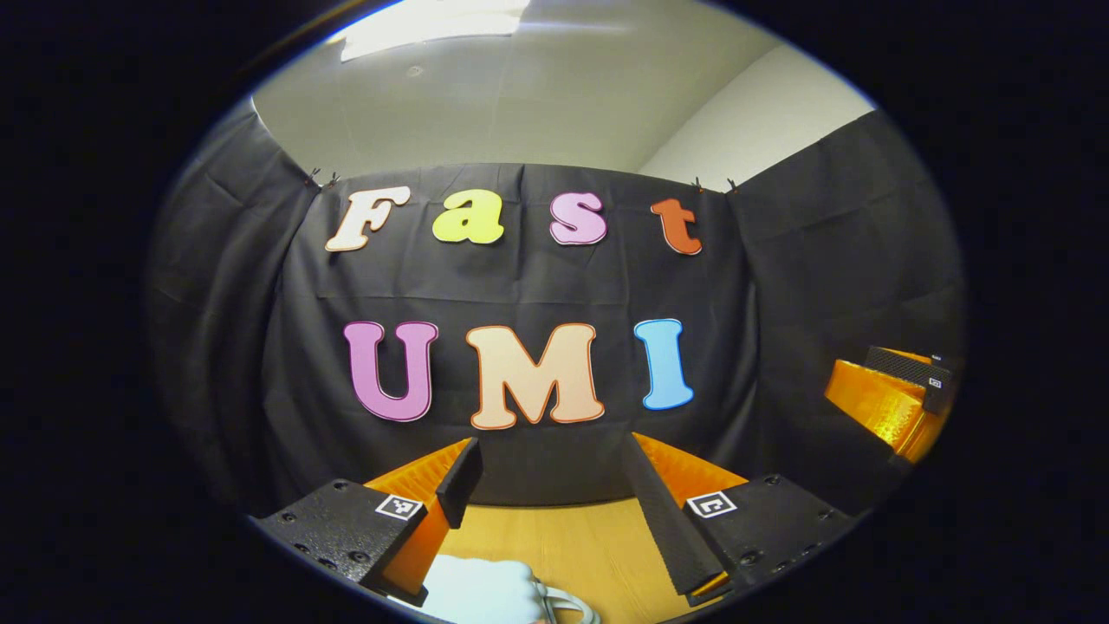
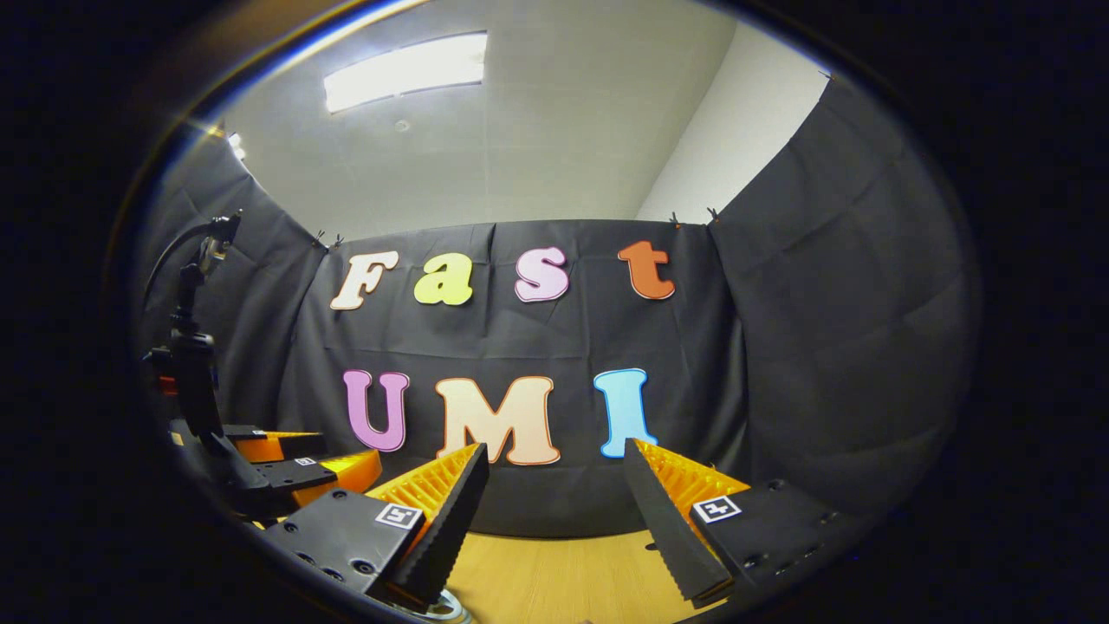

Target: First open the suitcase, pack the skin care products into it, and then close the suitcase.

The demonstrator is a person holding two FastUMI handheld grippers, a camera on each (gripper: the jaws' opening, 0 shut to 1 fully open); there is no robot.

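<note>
In the left gripper view my left gripper (image 1: 548, 459) stands open above the wooden table (image 1: 572, 537), with nothing between its fingers. A white rounded object (image 1: 481, 589) with a pale loop beside it lies at the bottom edge, close under the left finger; I cannot tell what it is. My right gripper (image 1: 892, 399) shows far off at the right edge. In the right gripper view my right gripper (image 2: 556, 458) is open and holds nothing. The left gripper (image 2: 286, 464) appears at the lower left, level with it.
The black cloth wall (image 1: 537, 286) closes off the back and both sides beyond the table. A dark stand with a cable (image 2: 195, 347) rises above the left gripper. A small round metallic piece (image 2: 444, 608) peeks out at the bottom edge of the table (image 2: 554, 572).
</note>
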